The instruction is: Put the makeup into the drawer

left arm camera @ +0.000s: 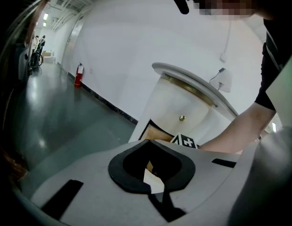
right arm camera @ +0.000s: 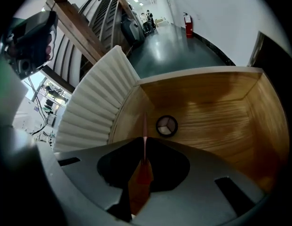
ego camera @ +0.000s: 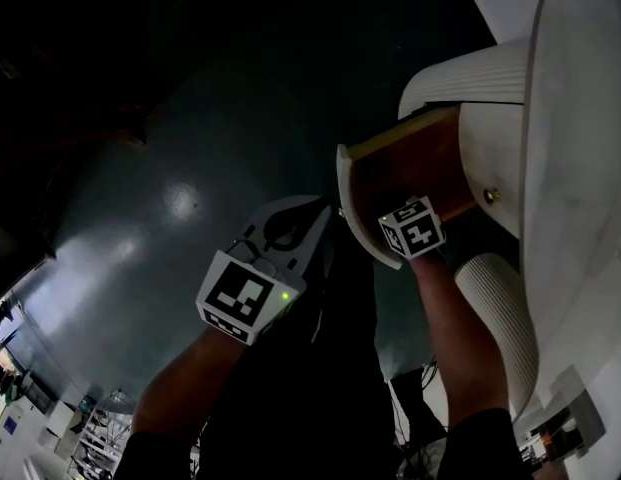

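Note:
A white cabinet [ego camera: 550, 148] has its wooden drawer [ego camera: 410, 168] pulled open. In the right gripper view the drawer's floor [right arm camera: 216, 121] carries a round compact [right arm camera: 166, 125] with a three-part pan. My right gripper [right arm camera: 145, 147] reaches down into the drawer, shut on a thin reddish makeup stick [right arm camera: 144, 173] whose tip points at the drawer floor beside the compact. In the head view only its marker cube [ego camera: 412, 226] shows inside the drawer. My left gripper [ego camera: 315, 210] hangs just left of the drawer front, shut and with nothing in it [left arm camera: 148, 142].
A brass knob [ego camera: 491, 196] sits on the cabinet face above the drawer. The cabinet's fluted white side [right arm camera: 89, 112] flanks the drawer. Dark glossy floor [ego camera: 170, 228] spreads to the left. A red fire extinguisher [left arm camera: 78, 75] stands by the far wall.

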